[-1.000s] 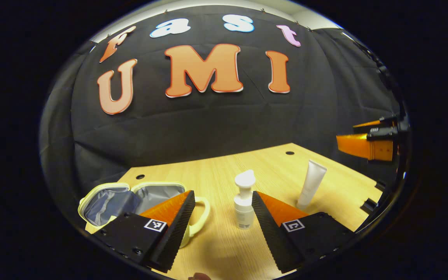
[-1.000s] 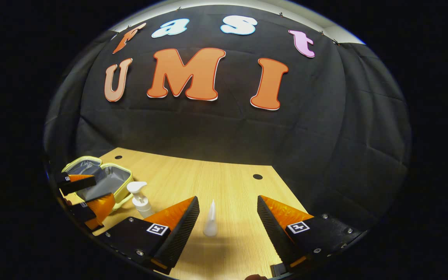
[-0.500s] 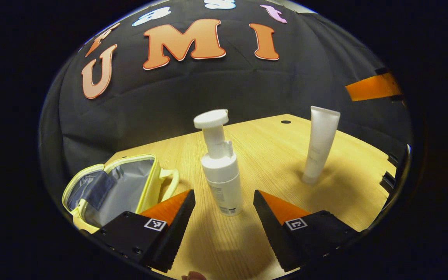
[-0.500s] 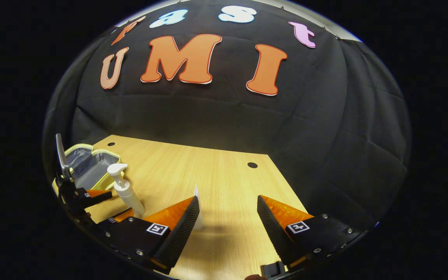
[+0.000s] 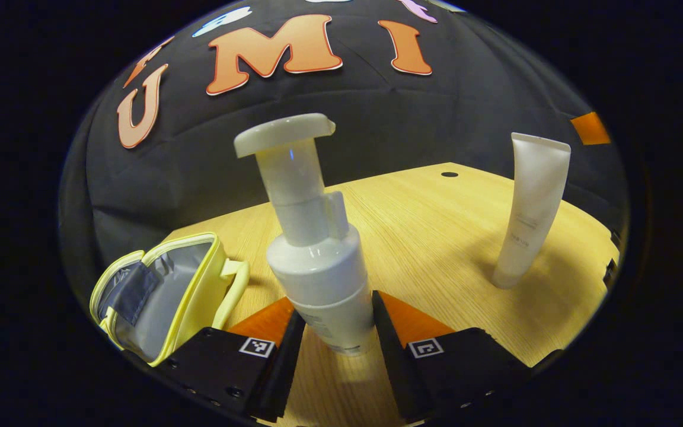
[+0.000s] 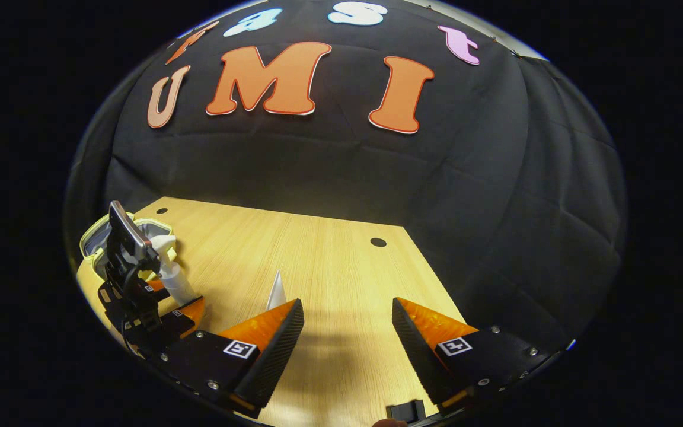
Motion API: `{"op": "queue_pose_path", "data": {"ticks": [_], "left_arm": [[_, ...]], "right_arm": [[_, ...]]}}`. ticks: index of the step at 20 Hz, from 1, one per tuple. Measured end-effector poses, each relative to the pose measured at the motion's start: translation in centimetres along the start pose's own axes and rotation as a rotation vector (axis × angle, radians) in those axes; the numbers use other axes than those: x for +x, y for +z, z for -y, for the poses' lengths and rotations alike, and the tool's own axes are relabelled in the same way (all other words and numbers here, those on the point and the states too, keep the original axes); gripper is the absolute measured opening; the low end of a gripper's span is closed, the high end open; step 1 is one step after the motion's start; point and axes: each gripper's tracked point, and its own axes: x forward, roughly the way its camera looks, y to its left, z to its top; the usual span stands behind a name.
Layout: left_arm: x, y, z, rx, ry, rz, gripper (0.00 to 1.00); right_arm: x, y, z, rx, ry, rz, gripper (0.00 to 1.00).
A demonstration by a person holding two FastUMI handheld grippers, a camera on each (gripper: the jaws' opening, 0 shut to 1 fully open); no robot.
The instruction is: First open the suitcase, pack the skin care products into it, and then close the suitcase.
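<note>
A white pump bottle (image 5: pixel 318 267) stands upright on the wooden table (image 5: pixel 436 225), between the fingers of my left gripper (image 5: pixel 335 308), which press on its lower body from both sides. To its left the small yellow suitcase (image 5: pixel 163 290) lies open, showing its grey lining. A white tube (image 5: pixel 528 213) stands cap-down to the right. In the right gripper view my right gripper (image 6: pixel 347 311) is open above the table with nothing between its fingers. The tube's tip (image 6: pixel 276 290) pokes up behind its left finger. Farther left are the pump bottle (image 6: pixel 172 279) and the suitcase (image 6: pixel 95 237).
The black cloth wall closes off the back and right of the table (image 6: pixel 318 255). Small round holes (image 6: pixel 378 242) mark the tabletop. A strip of the other gripper's finger (image 5: pixel 590 127) shows at the far right of the left gripper view.
My left gripper has moved forward around the pump bottle and its fingers have narrowed onto it. The right gripper view shifted, so the tube now sits behind its left finger.
</note>
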Motion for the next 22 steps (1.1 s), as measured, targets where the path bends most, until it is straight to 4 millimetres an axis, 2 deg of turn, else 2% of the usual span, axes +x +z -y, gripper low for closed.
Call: {"op": "queue_pose_path", "data": {"ticks": [2, 5, 8, 11, 14, 17, 21, 22], "left_arm": [[-0.3, 0.0, 0.0, -0.056, -0.018, -0.021, 0.61], [-1.0, 0.9, -0.2, -0.080, -0.034, -0.035, 0.57], [-2.3, 2.1, -0.4, -0.073, -0.058, -0.025, 0.58], [-4.3, 3.8, -1.2, -0.099, -0.078, -0.037, 0.58], [-7.6, 6.4, -2.6, -0.111, -0.101, -0.020, 0.58], [-10.7, 8.3, -4.8, -0.134, -0.096, -0.032, 0.58], [-14.3, 11.0, -8.5, -0.126, -0.049, -0.017, 0.58], [-14.9, 11.0, -9.2, -0.104, -0.027, -0.019, 0.58]], "right_arm": [[-0.1, -0.3, -0.1, 0.001, 0.002, -0.003, 0.95], [-0.4, -0.7, -0.7, 0.000, 0.011, -0.010, 0.95], [-1.0, -0.5, -1.6, 0.002, 0.029, 0.000, 0.95], [-1.5, 0.0, -3.4, 0.020, 0.074, 0.012, 0.95], [-1.6, 0.2, -5.4, 0.028, 0.122, 0.017, 0.95], [-0.1, -0.7, -7.0, 0.027, 0.149, 0.003, 0.95], [2.6, -3.9, -9.0, 0.014, 0.180, -0.064, 0.95], [3.3, -4.8, -9.4, 0.014, 0.189, -0.086, 0.96]]}}
